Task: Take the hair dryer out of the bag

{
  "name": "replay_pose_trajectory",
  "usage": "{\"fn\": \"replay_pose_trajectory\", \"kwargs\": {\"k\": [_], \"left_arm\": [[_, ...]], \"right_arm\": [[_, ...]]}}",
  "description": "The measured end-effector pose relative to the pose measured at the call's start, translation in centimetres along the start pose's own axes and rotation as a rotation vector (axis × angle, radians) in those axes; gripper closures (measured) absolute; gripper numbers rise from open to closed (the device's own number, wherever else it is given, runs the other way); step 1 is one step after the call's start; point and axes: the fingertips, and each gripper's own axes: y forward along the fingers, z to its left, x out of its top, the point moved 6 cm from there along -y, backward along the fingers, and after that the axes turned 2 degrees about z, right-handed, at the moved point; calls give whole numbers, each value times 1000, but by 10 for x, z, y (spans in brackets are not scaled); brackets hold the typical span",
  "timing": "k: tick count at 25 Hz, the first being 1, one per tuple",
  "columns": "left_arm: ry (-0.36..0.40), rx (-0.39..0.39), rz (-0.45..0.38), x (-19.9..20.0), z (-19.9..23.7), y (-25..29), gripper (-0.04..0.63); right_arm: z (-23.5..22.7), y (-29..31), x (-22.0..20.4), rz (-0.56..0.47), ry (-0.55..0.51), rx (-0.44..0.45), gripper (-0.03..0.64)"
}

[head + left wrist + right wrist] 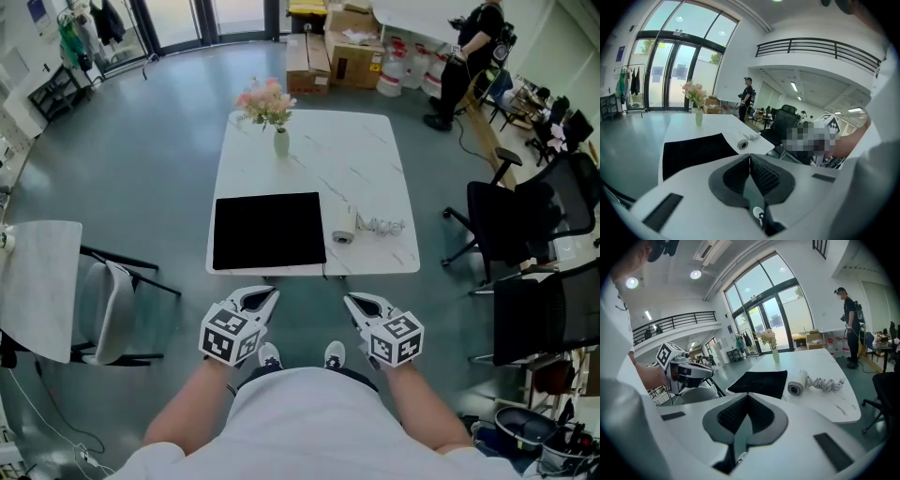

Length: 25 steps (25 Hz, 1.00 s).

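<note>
Left gripper (pixel 265 298) and right gripper (pixel 356 302): jaws shut, empty, off the surface's (pixel 319 150) near edge; dryer (pixel 344 228) lies by that edge just right of the flat bag (pixel 268 231), likely light, rigid, slick plastic, so grip the barrel, not the springy cord (pixel 380 225).

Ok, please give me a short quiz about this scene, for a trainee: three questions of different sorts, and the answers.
1. True or false: the hair dryer lies inside the black bag.
2. Multiple choice: what stands at the far end of the table? A) a vase of flowers B) a laptop C) a kettle
3. Fill in: the left gripper and the right gripper both have their fingers ____.

Key
1. False: it lies on the table beside the bag, on the bag's right in the head view.
2. A
3. shut, with nothing between them; both are short of the table.
</note>
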Motion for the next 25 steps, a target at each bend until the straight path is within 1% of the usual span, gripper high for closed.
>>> {"fn": "replay_pose_trajectory", "kwargs": {"k": [17, 25], "left_arm": [[3, 3, -3, 0, -2, -2, 578], [-10, -1, -7, -1, -3, -2, 578]], "right_arm": [[4, -2, 0, 1, 0, 3, 601], [3, -1, -7, 11, 5, 1, 601]]}}
